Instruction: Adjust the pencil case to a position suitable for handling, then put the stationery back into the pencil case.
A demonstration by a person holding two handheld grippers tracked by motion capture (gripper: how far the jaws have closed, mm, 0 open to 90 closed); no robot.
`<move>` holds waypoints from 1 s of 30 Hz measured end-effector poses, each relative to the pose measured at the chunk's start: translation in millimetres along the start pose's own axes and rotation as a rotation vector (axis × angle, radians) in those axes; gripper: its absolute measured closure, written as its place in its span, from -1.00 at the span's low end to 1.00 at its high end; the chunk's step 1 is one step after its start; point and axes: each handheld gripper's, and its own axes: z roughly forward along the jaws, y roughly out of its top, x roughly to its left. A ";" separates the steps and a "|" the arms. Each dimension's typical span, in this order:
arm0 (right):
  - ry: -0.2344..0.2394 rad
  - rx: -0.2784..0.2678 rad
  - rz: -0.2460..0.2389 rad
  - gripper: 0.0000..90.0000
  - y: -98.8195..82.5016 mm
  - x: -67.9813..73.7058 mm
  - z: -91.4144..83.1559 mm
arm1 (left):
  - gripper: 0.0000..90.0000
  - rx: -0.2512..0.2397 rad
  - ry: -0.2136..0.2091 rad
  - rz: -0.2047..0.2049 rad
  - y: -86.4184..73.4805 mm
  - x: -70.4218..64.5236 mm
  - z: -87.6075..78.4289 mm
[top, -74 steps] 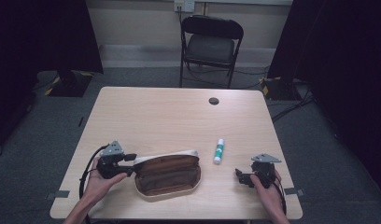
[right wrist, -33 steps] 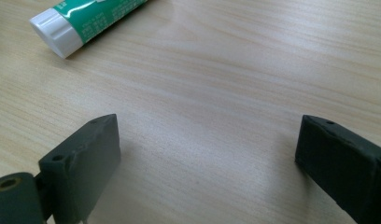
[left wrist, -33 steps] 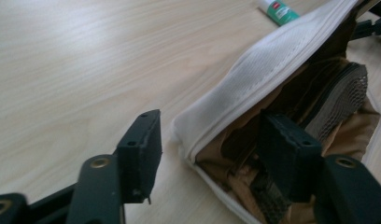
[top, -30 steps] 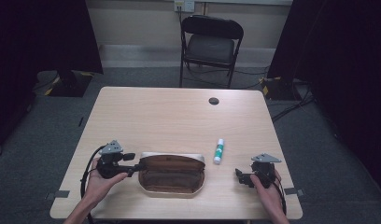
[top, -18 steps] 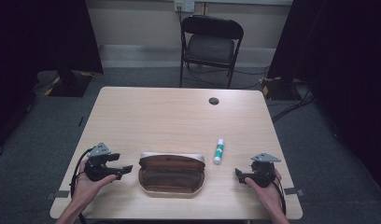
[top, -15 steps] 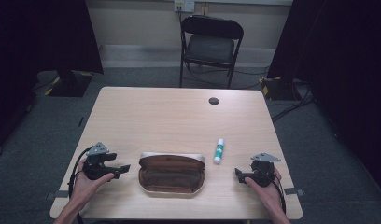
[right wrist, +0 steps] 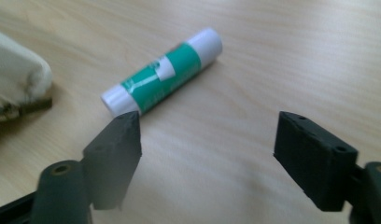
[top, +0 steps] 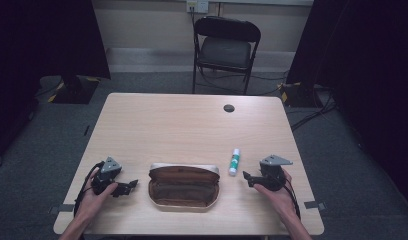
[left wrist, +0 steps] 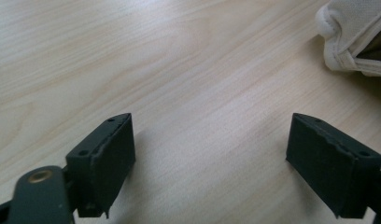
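From above: open case point(top: 184, 186) near the surface's point(top: 192, 120) front edge, glue stick point(top: 234, 161) just beside it, toward the right edge. Left gripper point(left wrist: 212, 163) view: jaws wide apart, empty, case corner close. Right gripper point(right wrist: 207, 158) view: jaws spread, empty; round stick likely to roll if nudged.

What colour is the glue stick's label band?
Green, on a white tube with white ends; the glue stick shows best in the right gripper view.
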 end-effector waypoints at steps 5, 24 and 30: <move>0.032 -0.035 -0.021 -0.32 22.7 0.6 9.7 | -0.76 -0.009 0.011 -0.006 -1.9 1.0 0.2; 0.048 0.060 -0.019 -0.15 42.8 2.7 63.2 | -0.80 -0.006 0.013 -0.013 -1.7 1.4 0.8; 0.062 0.095 -0.019 0.00 40.1 2.5 64.7 | -0.80 -0.006 0.012 -0.012 -1.7 1.4 0.8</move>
